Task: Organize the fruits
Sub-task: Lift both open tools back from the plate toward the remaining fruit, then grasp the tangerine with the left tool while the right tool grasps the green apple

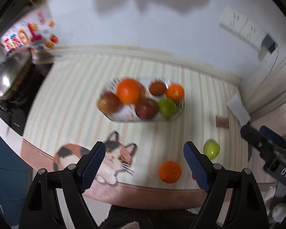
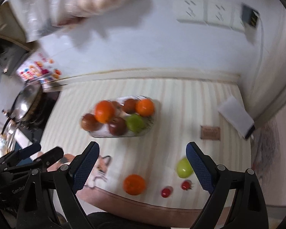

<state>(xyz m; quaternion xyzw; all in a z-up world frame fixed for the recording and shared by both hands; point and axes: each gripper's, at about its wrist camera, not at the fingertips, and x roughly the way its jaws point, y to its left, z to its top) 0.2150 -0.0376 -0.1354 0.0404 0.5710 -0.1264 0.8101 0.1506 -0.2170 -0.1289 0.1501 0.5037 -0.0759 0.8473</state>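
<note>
My left gripper (image 1: 144, 162) and right gripper (image 2: 142, 163) both hang spread wide and empty. Nearer me than the clear glass fruit tray (image 2: 97, 133) lie a loose round orange (image 2: 134, 184) and a green apple (image 2: 184, 168).

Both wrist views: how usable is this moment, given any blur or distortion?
Left wrist view: motion blur smears the fruit tray and wall sockets, while the left gripper stays sharp. Right wrist view: similar smear, worst on the hanging bag; fisheye bends the table edge.

Oranges (image 2: 104, 111): three. Red apples (image 2: 117, 125): three. Green apples (image 2: 135, 123): two. Cherry tomatoes (image 2: 166, 191): two. Tray (image 2: 97, 134): one.
</note>
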